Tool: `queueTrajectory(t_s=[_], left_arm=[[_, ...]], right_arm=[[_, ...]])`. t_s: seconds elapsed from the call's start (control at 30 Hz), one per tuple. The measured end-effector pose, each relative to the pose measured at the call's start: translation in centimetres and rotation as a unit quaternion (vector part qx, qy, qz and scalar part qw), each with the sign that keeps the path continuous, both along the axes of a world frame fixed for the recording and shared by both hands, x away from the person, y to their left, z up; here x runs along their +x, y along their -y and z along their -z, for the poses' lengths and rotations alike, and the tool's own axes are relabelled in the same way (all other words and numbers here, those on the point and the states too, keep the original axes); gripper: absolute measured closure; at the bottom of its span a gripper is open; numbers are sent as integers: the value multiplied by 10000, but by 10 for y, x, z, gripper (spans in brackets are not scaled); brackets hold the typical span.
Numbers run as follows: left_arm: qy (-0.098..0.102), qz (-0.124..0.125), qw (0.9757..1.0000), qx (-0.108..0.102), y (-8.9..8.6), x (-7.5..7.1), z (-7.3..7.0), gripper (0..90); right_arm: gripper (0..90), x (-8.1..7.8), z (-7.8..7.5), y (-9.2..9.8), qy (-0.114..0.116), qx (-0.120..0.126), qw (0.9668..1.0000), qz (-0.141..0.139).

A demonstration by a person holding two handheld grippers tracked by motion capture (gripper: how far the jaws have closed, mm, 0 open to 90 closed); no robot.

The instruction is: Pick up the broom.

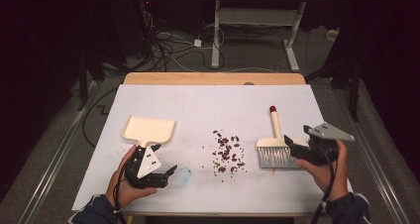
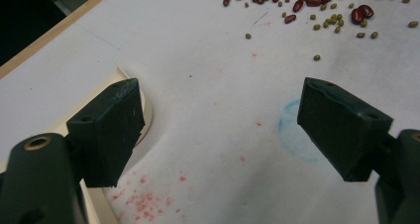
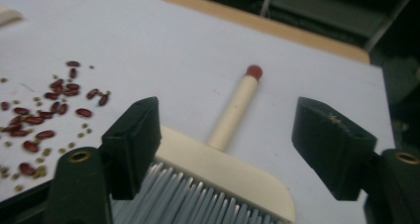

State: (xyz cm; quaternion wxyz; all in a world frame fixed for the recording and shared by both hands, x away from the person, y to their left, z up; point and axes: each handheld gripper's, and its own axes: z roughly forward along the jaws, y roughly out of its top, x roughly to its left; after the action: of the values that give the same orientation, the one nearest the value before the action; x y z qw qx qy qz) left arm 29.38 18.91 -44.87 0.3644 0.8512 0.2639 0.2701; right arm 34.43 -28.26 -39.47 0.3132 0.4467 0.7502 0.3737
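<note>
A cream dustpan (image 1: 148, 129) lies on the left of the white table, its handle toward the person. My left gripper (image 1: 163, 161) (image 2: 218, 105) hovers open just right of that handle's end (image 2: 145, 107), with nothing between its fingers. A scatter of red and green beans (image 1: 228, 154) (image 2: 307, 1) (image 3: 44, 115) lies mid-table. On the right lies a cream brush (image 1: 275, 145) (image 3: 223, 167) with grey bristles and a red-tipped handle (image 3: 237, 105). My right gripper (image 1: 298, 149) (image 3: 230, 112) is open, its jaws on either side of the brush head without pressing on it.
White paper (image 1: 208, 105) covers the table; a wooden edge (image 1: 213, 78) shows at the far side. A faint blue ring stain (image 2: 297, 130) and red specks mark the paper near the left gripper. Desk legs and cables stand on the floor beyond.
</note>
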Motion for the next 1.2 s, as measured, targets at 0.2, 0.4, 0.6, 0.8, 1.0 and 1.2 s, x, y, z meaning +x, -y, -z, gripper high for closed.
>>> queueTrajectory(t_s=[0.2, 0.4, 0.6, 0.8, 1.0, 1.2], left_arm=[[-42, 33, 10000, -53, -1, 1, 0, 177], [-48, 46, 10000, -68, -4, -1, 1, 177], [-75, 64, 9999, -52, -5, -2, 1, 177], [-84, 102, 9999, -33, -4, -2, 1, 177], [-116, 153, 9998, -7, -1, 0, 2, 177], [-130, 178, 9998, -26, 1, 2, 2, 177]], right_arm=[[283, 71, 3, -17, -1054, -139, 9937, 369], [285, 121, 20, -24, -1967, -643, 9754, 761], [414, 142, 49, -34, -2800, -773, 9544, 689], [637, 143, 50, -41, -2833, -623, 9551, 601], [678, 142, 50, -47, -2746, -711, 9573, 552], [704, 136, 52, -45, -2523, -543, 9654, 376]])
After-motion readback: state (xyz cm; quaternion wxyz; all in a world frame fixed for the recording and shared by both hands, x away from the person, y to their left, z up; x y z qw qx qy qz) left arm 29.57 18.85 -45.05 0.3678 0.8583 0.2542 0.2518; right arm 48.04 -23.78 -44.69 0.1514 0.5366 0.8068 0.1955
